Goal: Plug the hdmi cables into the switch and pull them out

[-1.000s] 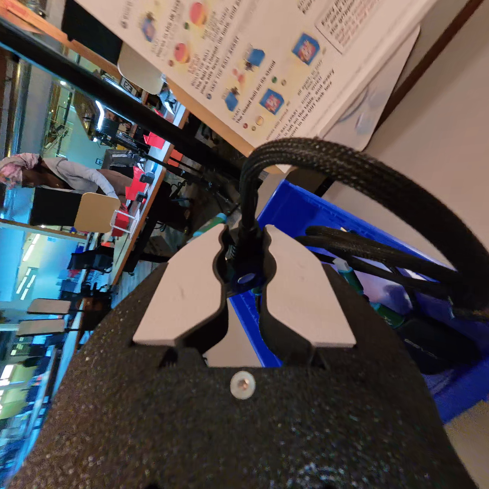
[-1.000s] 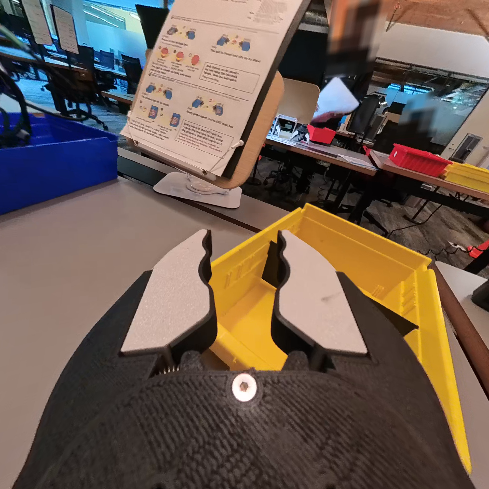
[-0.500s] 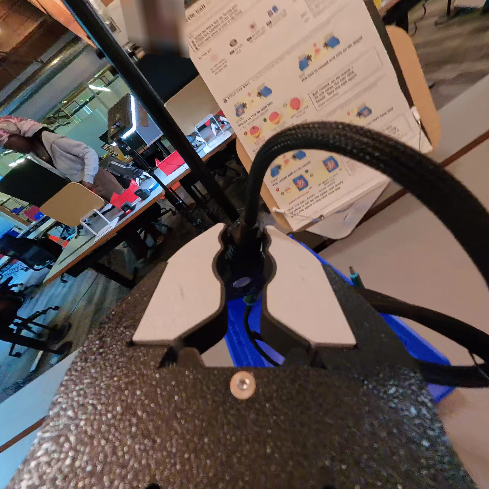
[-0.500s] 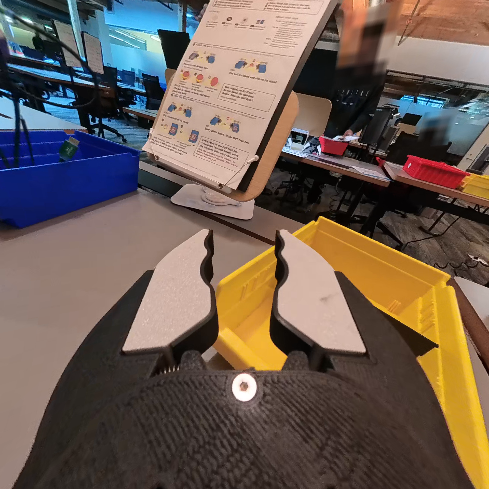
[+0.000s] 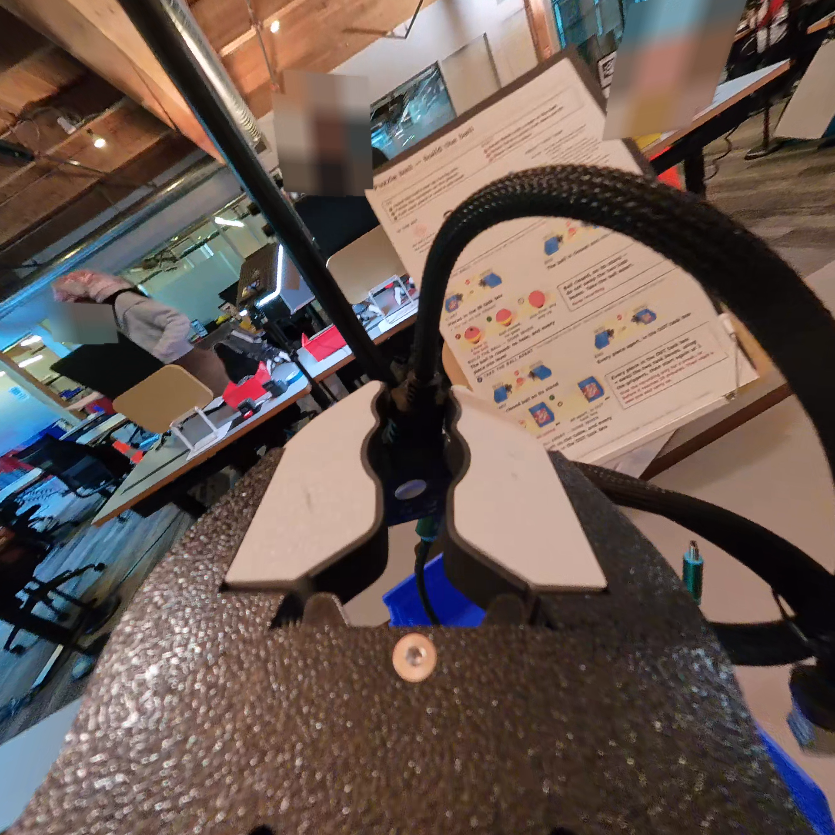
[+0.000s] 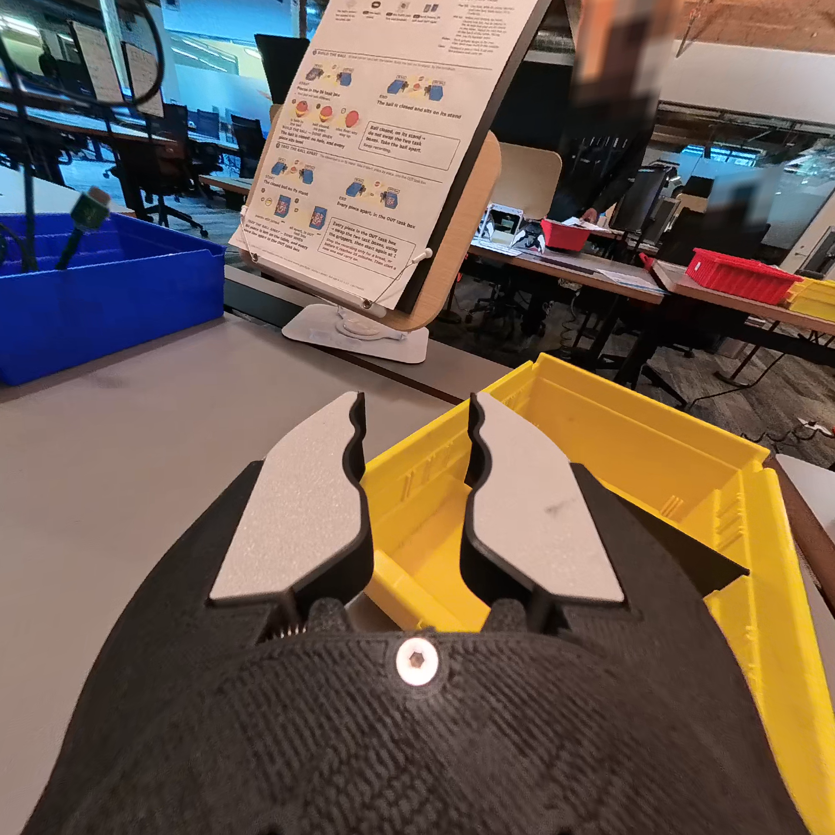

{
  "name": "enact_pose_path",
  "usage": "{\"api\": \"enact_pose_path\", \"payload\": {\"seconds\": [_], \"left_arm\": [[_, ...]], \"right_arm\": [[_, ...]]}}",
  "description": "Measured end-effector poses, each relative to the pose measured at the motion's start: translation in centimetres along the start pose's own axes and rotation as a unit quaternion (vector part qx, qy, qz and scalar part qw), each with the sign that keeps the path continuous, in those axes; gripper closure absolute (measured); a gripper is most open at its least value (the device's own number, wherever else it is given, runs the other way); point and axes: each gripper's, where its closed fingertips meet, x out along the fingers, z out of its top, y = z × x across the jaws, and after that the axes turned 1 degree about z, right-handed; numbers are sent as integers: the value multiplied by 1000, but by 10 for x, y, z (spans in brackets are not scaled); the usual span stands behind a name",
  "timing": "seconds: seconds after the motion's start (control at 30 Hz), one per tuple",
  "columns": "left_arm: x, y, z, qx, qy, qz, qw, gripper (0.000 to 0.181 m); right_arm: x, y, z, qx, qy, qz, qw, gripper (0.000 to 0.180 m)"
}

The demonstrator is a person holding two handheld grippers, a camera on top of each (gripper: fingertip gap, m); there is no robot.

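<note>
Room: open workshop with long desks, red bins and office chairs behind a grey worktop (image 6: 135,443).
Left hand-held gripper (image 5: 415,402): clamped on the dark plug body of a braided black hdmi cable (image 5: 632,199), which arches up and over to the right.
Left view only: a loose green-tipped connector (image 5: 691,570) beside the gripper.
Right hand-held gripper (image 6: 415,406): narrowly parted, holding nothing, above a yellow bin (image 6: 632,456).
Right view only: blue bin (image 6: 104,293) far left, with thin cables rising from it.
Both views: instruction sheet on a stand (image 6: 375,149).
Switch: cannot tell where.
</note>
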Motion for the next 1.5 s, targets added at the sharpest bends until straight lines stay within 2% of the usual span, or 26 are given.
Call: {"api": "enact_pose_path", "payload": {"seconds": [0.13, 0.27, 0.37, 0.57, 0.67, 0.8, 0.93, 1.03, 1.2, 1.27, 1.33, 1.43, 1.5], "left_arm": [[4, -12, 13, 7, -15, -19, 1000, 157], [-1, -25, 30, -27, -54, -40, 997, 157], [-18, -53, 53, -24, -98, -105, 989, 157], [-53, -130, 76, 9, -118, -237, 964, 158], [-65, -178, 73, -1, -99, -299, 949, 158], [-75, -245, 52, -3, -62, -368, 928, 158], [-77, -298, 26, 11, -30, -390, 920, 158], [-79, -327, 15, 28, -22, -393, 919, 158], [-88, -359, 17, -7, -43, -422, 906, 157], [-92, -366, 20, -26, -53, -430, 901, 157], [-95, -368, 21, -34, -61, -430, 900, 157], [-102, -365, 22, -11, -81, -419, 904, 157], [-113, -365, 22, -6, -85, -424, 902, 156]], "right_arm": [[2, -1, -4, -8, 7, -3, 1000, 136], [2, 0, -4, -10, 9, -2, 1000, 136], [0, 0, 0, -2, -1, 1, 1000, 136], [-6, 12, 26, 2, -38, 23, 999, 136], [-9, 35, 46, -3, -62, 56, 996, 136], [-11, 97, 73, -7, -104, 164, 981, 134], [-6, 157, 73, -25, -102, 244, 964, 132], [5, 176, 62, -35, -89, 242, 966, 128], [18, 182, 46, -53, -87, 212, 972, 126], [18, 188, 45, -66, -106, 218, 968, 134], [15, 195, 45, -97, -129, 213, 964, 152], [16, 186, 47, -159, -136, 147, 967, 155], [15, 177, 49, -241, -134, 96, 956, 157]]}}
